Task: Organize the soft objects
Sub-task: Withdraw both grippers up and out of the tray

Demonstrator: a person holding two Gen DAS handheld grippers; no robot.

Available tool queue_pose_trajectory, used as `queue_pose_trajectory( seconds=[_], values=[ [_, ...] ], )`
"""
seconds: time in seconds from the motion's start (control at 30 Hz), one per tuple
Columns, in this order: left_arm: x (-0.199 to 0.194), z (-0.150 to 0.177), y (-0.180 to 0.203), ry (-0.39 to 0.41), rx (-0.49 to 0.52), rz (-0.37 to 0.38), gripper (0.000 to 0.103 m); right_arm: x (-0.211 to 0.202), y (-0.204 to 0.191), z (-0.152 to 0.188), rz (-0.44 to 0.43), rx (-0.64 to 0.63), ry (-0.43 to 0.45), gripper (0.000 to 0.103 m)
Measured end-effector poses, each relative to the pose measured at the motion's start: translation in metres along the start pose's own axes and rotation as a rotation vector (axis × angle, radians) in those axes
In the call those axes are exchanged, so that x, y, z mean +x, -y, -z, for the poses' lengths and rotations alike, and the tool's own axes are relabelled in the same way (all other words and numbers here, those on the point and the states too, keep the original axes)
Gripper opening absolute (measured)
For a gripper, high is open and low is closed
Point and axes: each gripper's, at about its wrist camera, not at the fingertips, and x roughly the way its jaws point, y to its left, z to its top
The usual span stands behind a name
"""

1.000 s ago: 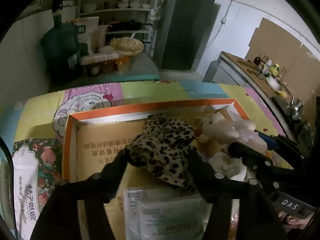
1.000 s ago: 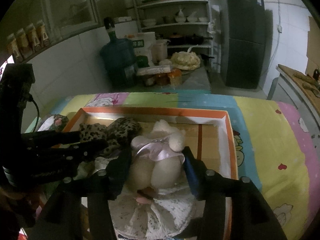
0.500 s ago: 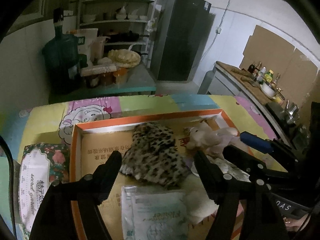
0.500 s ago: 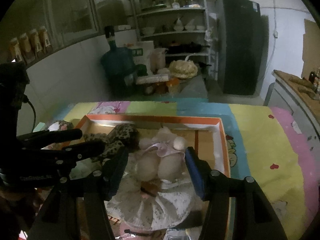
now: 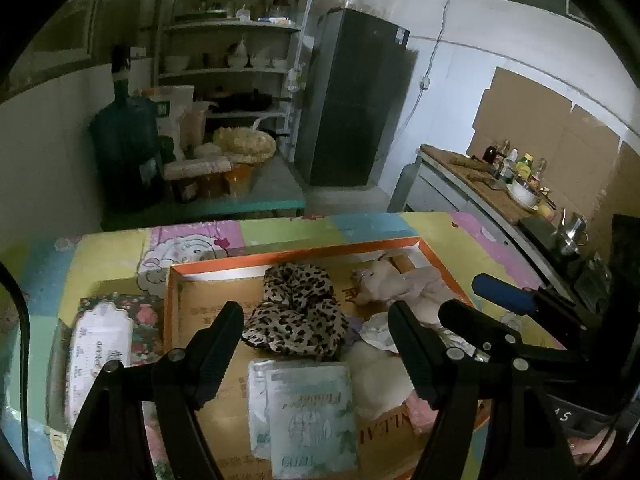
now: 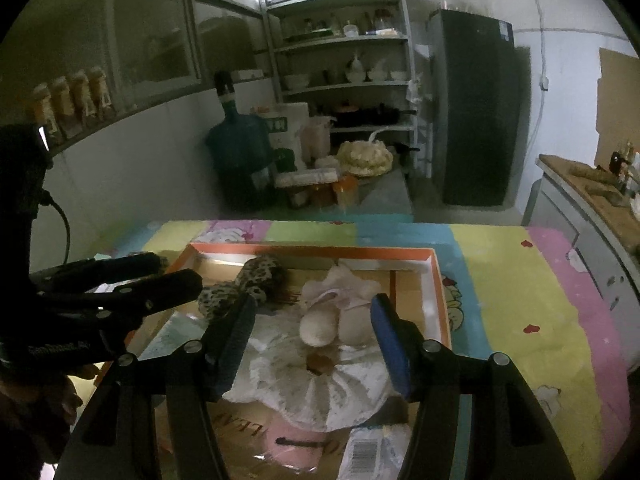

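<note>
Leopard cloth (image 5: pixel 295 312) and plush toy (image 6: pixel 336 312) lie in box (image 5: pixel 280 257).

The box (image 5: pixel 440 264) has an orange rim and brown cardboard floor. In it lie a leopard-spotted tan-and-black cloth (image 5: pixel 296 312), a cream plush toy (image 6: pixel 340 312) in a white lace skirt, and a pale green-white tissue pack (image 5: pixel 308 412). The table (image 6: pixel 520 280) wears yellow, pink, blue and green patches. The right hand-held gripper (image 6: pixel 312 344) has one blue pad.
</note>
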Motion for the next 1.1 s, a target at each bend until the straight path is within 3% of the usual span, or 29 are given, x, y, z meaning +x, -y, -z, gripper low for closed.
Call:
queue_pose_trajectory(
  seconds=[0.4,1.1],
  values=[
    [-0.047,0.017,-0.004,0.102,0.035,-0.049,0.074,-0.027,-0.026,0.011,0.024,-0.011,0.038,0.062],
    [-0.105,0.064,-0.03,0.186,0.07,-0.122,0.074,-0.064,-0.091,0.034,0.062,-0.067,0.075,0.062]
  ],
)
